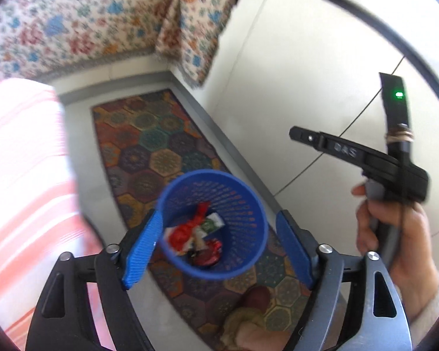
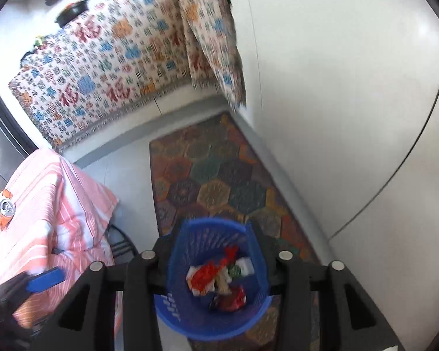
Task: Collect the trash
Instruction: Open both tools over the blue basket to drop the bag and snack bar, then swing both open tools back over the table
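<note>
Several crumpled wrappers (image 1: 196,234) lie at the bottom of the blue mesh basket (image 2: 219,316), which the right gripper (image 2: 216,251) carries above the hexagon-patterned rug (image 1: 166,158), jaws clamped on its rim. Beside the basket, the left gripper (image 1: 216,245) hangs with jaws apart. Light, flexible plastic, I judge; the stiffer rim is the place to grip.
</note>
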### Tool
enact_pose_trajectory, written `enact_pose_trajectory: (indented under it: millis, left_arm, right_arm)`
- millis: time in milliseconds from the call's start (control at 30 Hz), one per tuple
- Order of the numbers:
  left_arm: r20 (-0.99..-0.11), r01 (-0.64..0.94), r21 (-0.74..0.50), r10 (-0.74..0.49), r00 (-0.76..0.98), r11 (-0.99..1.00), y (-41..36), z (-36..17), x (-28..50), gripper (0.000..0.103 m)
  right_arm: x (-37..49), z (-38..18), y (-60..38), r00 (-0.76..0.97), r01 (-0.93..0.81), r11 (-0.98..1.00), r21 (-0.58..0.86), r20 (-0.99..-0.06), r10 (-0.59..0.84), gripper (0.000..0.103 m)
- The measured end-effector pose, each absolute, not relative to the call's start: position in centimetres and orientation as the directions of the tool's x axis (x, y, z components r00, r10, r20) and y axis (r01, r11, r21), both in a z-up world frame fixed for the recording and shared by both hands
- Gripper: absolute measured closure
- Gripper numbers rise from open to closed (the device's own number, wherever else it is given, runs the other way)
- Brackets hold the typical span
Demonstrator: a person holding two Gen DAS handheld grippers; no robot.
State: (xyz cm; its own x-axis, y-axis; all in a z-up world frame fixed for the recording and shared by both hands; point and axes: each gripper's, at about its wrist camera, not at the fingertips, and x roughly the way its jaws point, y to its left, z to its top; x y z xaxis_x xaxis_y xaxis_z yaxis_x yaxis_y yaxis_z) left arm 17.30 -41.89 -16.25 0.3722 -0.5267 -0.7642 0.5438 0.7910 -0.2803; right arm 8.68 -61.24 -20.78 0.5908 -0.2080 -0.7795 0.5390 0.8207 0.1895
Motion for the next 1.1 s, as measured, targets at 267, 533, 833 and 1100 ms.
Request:
enact_pose_trajectory:
  millis: [267,533,833,1100]
  left_arm:
    - [-0.771,0.439,-0.143,-0.378,0.512,0.887,-28.5,-12.6,11.8,0.009]
    - [-0.794,0.203,-0.070,-0.178,0.582,0.977,-14.6,-15.1,12.7,0.009]
    - [-0.811,0.054,-0.030,-0.056,0.582,0.998,-4.3,-18.6,16.7,0.009]
    - [-0.821,0.041,0.016,-0.011,0.570,0.999,-0.6,-20.0,19.5,0.003]
  right_arm:
    - [9.5,-16.3,-54.0,0.677,0.439,0.893,0.099,-0.690,-0.256,0.045]
    - [12.3,-15.6,-38.4,0.715,0.160,0.981,0.110,-0.698,-0.039,0.041]
    - [17.5,-17.8,-21.8,0.597,-0.087,0.987,0.138,-0.785,0.163,0.030]
    - [22.8,-20.6,-16.1,0.578,-0.051,0.998,0.039,-0.814,0.061,0.027]
